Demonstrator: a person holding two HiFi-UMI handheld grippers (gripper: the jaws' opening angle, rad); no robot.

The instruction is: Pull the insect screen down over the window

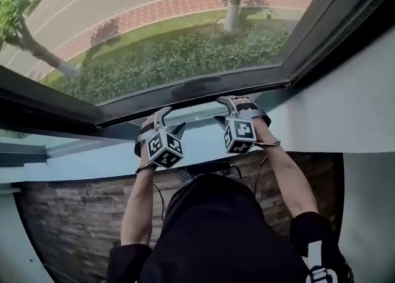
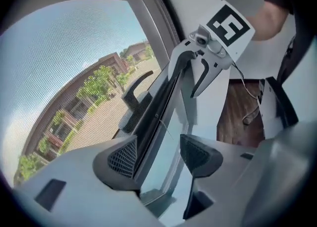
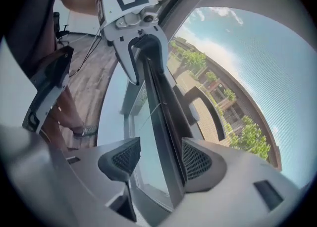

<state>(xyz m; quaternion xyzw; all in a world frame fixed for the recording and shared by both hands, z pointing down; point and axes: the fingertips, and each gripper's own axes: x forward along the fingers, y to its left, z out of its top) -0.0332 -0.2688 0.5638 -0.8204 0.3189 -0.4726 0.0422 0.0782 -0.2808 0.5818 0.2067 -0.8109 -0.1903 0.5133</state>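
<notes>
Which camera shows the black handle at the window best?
The right gripper view: the handle shows its whole curved profile close up. The left gripper view shows the handle smaller, also side-on. The head view shows the handle only as a dark foreshortened shape.

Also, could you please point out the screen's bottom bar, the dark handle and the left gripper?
screen's bottom bar (image 2: 154, 109): left gripper view, its dark mid-length.
dark handle (image 2: 132, 93): left gripper view, the lever's bend.
left gripper (image 2: 159, 155): left gripper view, midway between its fingertips.
</notes>
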